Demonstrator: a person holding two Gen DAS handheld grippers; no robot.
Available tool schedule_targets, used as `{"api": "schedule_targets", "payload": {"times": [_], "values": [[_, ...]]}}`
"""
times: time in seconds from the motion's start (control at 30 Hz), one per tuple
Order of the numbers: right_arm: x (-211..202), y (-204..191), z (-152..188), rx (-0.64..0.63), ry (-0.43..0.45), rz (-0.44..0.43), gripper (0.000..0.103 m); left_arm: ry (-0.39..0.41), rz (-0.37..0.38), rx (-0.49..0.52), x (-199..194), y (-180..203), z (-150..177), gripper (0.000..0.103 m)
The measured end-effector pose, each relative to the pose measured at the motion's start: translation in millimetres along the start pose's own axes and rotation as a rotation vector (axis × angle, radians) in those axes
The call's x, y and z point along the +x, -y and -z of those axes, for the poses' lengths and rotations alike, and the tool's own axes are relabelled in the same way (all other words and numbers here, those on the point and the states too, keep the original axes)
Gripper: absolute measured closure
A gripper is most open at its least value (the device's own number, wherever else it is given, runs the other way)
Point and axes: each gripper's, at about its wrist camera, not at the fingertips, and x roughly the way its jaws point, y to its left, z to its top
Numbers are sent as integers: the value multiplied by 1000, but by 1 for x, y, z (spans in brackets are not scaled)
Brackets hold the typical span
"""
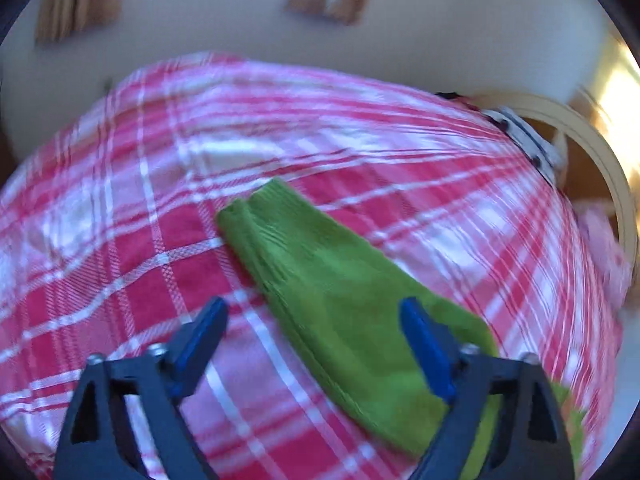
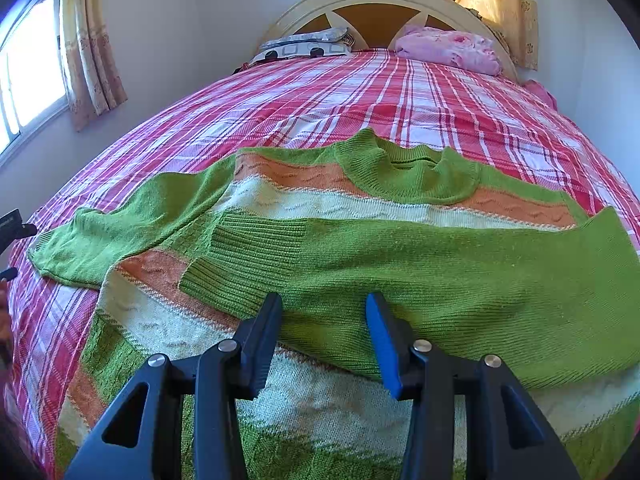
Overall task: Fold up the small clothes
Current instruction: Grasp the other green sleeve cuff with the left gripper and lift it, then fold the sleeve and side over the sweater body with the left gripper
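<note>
A small knitted sweater (image 2: 360,248), green with orange and cream bands, lies spread on a bed covered by a red, pink and white plaid bedspread (image 2: 280,108), nearer the foot edge than the headboard (image 2: 376,4). Going from the left edge of the bed: the left sleeve (image 2: 120,232) stretches flat toward that edge, its ribbed cuff close to the side of the bedspread. In the left wrist view, which is blurred, this same sleeve (image 1: 340,292) runs diagonally across the plaid, cuff pointing away, and the left gripper (image 1: 316,320) hangs over it with its blue-padded jaws wide apart; one pad stands over bare plaid, the other over the green knit, and nothing is clamped between them. Toward the middle of the bed, the right sleeve is folded across the sweater's chest, its ribbed cuff lying on the cream and orange bands, and the green collar sits above it toward the headboard. The right gripper (image 2: 324,320) is just over the folded sleeve, jaws partly open, with no cloth pinched between the pads as far as can be seen. At the head edge lie a patterned pillow (image 2: 308,44) on the left and a pink bundle of cloth (image 2: 452,48) on the right, with curtains (image 2: 92,52) at the windows.
</note>
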Motion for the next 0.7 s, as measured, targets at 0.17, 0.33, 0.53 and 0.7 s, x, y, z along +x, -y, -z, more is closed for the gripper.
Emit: {"api": "schedule_targets", "payload": {"times": [0.17, 0.33, 0.53, 0.7], "values": [[0, 0, 0, -2, 1, 2, 57, -23, 5, -20, 18, -1, -7, 31], [2, -2, 1, -9, -1, 10, 57, -7, 7, 20, 30, 1, -11, 92], [-13, 0, -1, 9, 33, -15, 57, 28, 6, 102, 24, 13, -17, 95], [-55, 19, 7, 74, 108, -9, 57, 150, 103, 241, -25, 65, -14, 95]]}}
